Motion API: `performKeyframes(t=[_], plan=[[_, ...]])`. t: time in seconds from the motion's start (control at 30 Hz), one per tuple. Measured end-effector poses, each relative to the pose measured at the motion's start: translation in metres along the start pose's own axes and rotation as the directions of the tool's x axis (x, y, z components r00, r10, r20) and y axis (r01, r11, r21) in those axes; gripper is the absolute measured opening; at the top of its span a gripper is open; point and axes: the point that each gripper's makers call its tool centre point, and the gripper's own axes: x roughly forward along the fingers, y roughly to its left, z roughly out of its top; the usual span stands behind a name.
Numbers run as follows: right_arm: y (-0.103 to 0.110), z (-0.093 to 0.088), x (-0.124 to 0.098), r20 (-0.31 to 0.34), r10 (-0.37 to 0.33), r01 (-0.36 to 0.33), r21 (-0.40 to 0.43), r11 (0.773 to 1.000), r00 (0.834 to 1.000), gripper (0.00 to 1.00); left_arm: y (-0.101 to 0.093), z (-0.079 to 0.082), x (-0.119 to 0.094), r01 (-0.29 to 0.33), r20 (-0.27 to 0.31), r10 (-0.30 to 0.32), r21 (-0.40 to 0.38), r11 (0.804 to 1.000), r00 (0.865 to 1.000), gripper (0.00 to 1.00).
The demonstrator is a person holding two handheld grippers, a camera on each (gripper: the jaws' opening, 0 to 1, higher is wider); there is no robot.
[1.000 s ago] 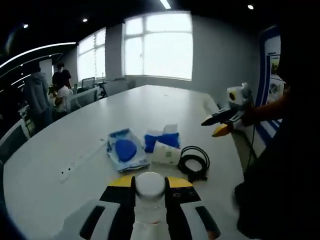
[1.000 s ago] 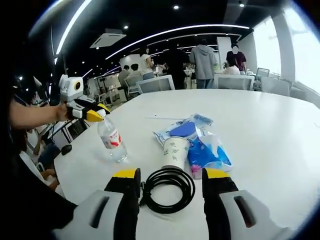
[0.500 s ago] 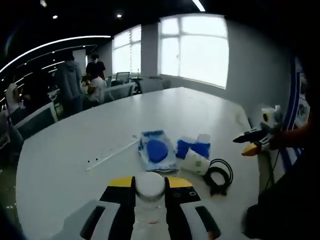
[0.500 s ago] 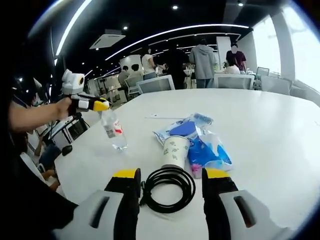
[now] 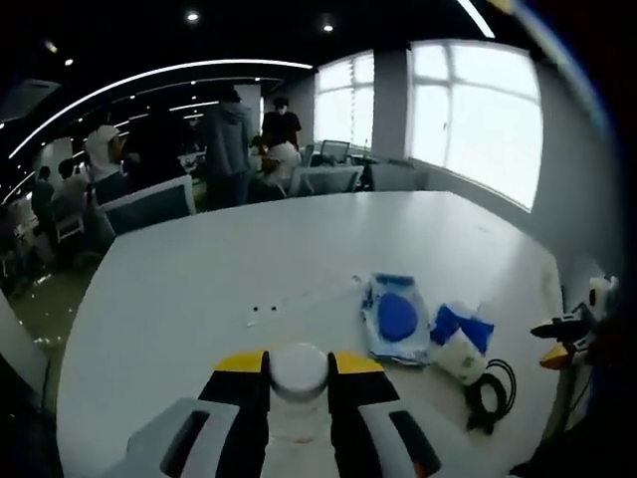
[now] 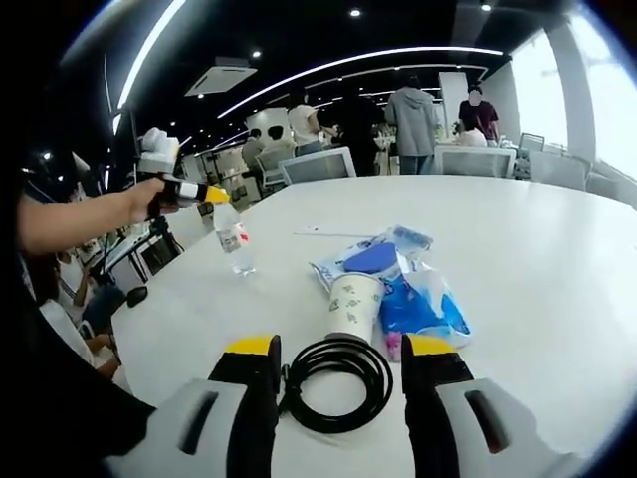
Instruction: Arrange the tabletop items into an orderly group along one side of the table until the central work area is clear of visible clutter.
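Note:
My left gripper point(image 5: 299, 364) is shut on the neck of a clear water bottle point(image 5: 299, 373), whose white cap shows between the jaws. From the right gripper view, that left gripper point(image 6: 204, 194) holds the bottle point(image 6: 236, 246) upright near the table's left edge. My right gripper point(image 6: 338, 347) is open, its jaws either side of a black cable coil point(image 6: 333, 383) lying on the table. Just beyond the coil stand a paper cup point(image 6: 350, 304), a blue tissue pack point(image 6: 423, 304) and a blue wipes pack point(image 6: 373, 259).
The white oval table point(image 5: 199, 289) has wide bare room left of the pile. A thin white strip point(image 5: 299, 299) lies near its middle. Chairs point(image 6: 318, 164) and several people point(image 6: 410, 115) stand past the far edge. The right gripper point(image 5: 557, 344) shows at the table's right edge.
My left gripper has carried the bottle further left, away from the pile, and its view has swung round. The right gripper and the pile have stayed put.

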Motion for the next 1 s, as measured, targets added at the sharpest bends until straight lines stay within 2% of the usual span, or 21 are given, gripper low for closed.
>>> performKeyframes(t=[0.27,0.3,0.33,0.5,0.53,0.67,0.7,0.87,0.9,0.93,1.0], plan=[[0.001,-0.003,0.005,-0.027,-0.016,0.014,-0.055,0.998,1.000,0.49,0.021,-0.013,0.012,-0.101,-0.045,0.096,-0.140,0.985,0.994,0.19],[0.001,-0.004,0.005,-0.030,-0.021,0.019,-0.062,0.998,0.999,0.49,0.024,-0.007,0.013,-0.123,-0.009,0.123,-0.162,0.979,0.992,0.19],[0.001,-0.005,0.005,-0.034,-0.024,0.022,-0.071,0.997,0.999,0.50,0.026,-0.009,0.011,-0.149,-0.041,0.144,-0.167,0.975,0.989,0.19],[0.002,-0.010,0.003,-0.049,-0.022,0.018,-0.071,0.997,0.999,0.50,0.034,-0.006,0.008,-0.243,-0.042,0.239,-0.219,0.945,0.970,0.19],[0.001,-0.011,0.002,-0.050,-0.022,0.019,-0.067,0.998,0.999,0.50,0.027,-0.006,0.002,-0.259,-0.049,0.254,-0.221,0.940,0.966,0.19],[-0.002,-0.015,0.000,-0.053,-0.023,0.020,-0.058,0.998,0.998,0.49,0.020,-0.001,-0.001,-0.277,-0.031,0.277,-0.208,0.938,0.960,0.19],[-0.002,-0.016,0.000,-0.055,-0.023,0.020,-0.058,0.998,0.998,0.49,0.019,-0.001,-0.002,-0.288,-0.039,0.287,-0.234,0.929,0.957,0.19],[-0.004,-0.017,-0.002,-0.053,-0.026,0.023,-0.050,0.998,0.998,0.49,0.010,-0.008,-0.002,-0.306,-0.062,0.301,-0.262,0.915,0.952,0.19],[-0.004,-0.017,-0.002,-0.054,-0.026,0.024,-0.049,0.999,0.998,0.49,0.008,-0.010,-0.002,-0.314,-0.064,0.308,-0.266,0.912,0.949,0.20],[-0.004,-0.018,-0.002,-0.054,-0.027,0.024,-0.047,0.999,0.998,0.49,0.008,-0.008,-0.004,-0.336,-0.057,0.333,-0.245,0.909,0.941,0.20],[-0.004,-0.019,-0.002,-0.056,-0.027,0.024,-0.045,0.999,0.998,0.48,0.006,-0.006,-0.003,-0.347,-0.039,0.350,-0.276,0.896,0.936,0.20]])
